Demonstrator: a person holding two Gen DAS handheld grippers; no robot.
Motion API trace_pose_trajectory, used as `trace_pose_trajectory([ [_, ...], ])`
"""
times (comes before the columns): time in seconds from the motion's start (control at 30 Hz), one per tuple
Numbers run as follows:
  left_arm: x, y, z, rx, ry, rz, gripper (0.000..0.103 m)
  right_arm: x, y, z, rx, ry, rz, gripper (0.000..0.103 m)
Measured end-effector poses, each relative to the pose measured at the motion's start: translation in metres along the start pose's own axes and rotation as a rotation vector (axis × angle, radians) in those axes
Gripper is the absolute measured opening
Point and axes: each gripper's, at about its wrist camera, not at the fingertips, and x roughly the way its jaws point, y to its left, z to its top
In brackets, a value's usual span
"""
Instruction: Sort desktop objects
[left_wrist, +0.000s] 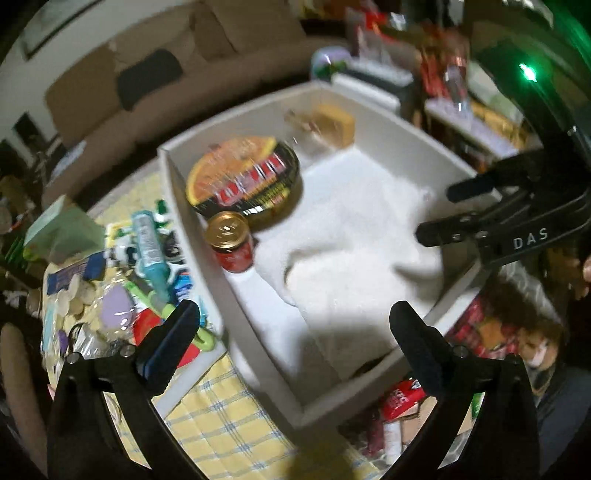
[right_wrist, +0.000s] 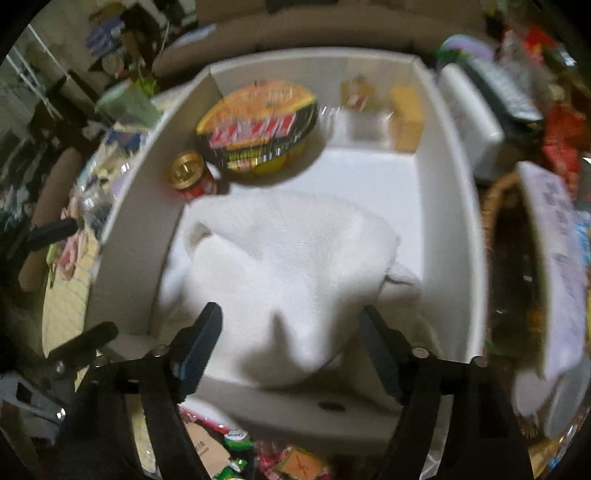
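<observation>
A white box (left_wrist: 258, 110) holds a crumpled white towel (left_wrist: 351, 236), an instant noodle bowl (left_wrist: 243, 177), a red can with a gold lid (left_wrist: 231, 240) and a yellow carton (left_wrist: 334, 123) at the far end. My left gripper (left_wrist: 295, 314) hangs open over the box's near left corner with nothing between its fingers. My right gripper (right_wrist: 291, 317) is open just above the towel (right_wrist: 288, 266). From the left wrist view, the right gripper (left_wrist: 441, 212) stands at the towel's right edge with its pads apart. The noodle bowl (right_wrist: 258, 125) and the can (right_wrist: 190, 175) sit along the left wall.
Left of the box, a yellow checked cloth (left_wrist: 221, 417) carries a heap of small goods: a blue tube (left_wrist: 149, 251), a bag of round snacks (left_wrist: 81, 299) and a green carton (left_wrist: 62, 229). A wicker basket (right_wrist: 506, 206) stands right of the box. Red packets (left_wrist: 402, 398) lie in front.
</observation>
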Motion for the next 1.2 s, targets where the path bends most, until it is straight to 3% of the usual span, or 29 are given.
trace_pose_trajectory([
  [0.17,-0.039,0.005,-0.022,-0.081,-0.082,-0.001,0.103,-0.032,0.015,-0.019,0.006,-0.093,-0.022,0.086],
  [0.33,-0.073,0.004,-0.042,-0.117,-0.130,0.013,0.103,-0.047,0.041,-0.044,-0.008,-0.150,-0.007,0.101],
  [0.7,-0.110,0.025,-0.089,-0.206,-0.194,0.037,0.103,-0.058,0.103,-0.080,-0.039,-0.233,0.007,0.102],
  [0.9,-0.113,0.065,-0.141,-0.333,-0.228,0.039,0.103,-0.048,0.147,-0.091,-0.078,-0.277,0.038,0.102],
  [1.03,-0.109,0.113,-0.186,-0.463,-0.252,0.032,0.103,-0.035,0.182,-0.097,-0.114,-0.309,0.022,0.102],
  [1.2,-0.099,0.171,-0.233,-0.586,-0.231,0.066,0.103,-0.015,0.218,-0.100,-0.112,-0.343,0.080,0.102],
])
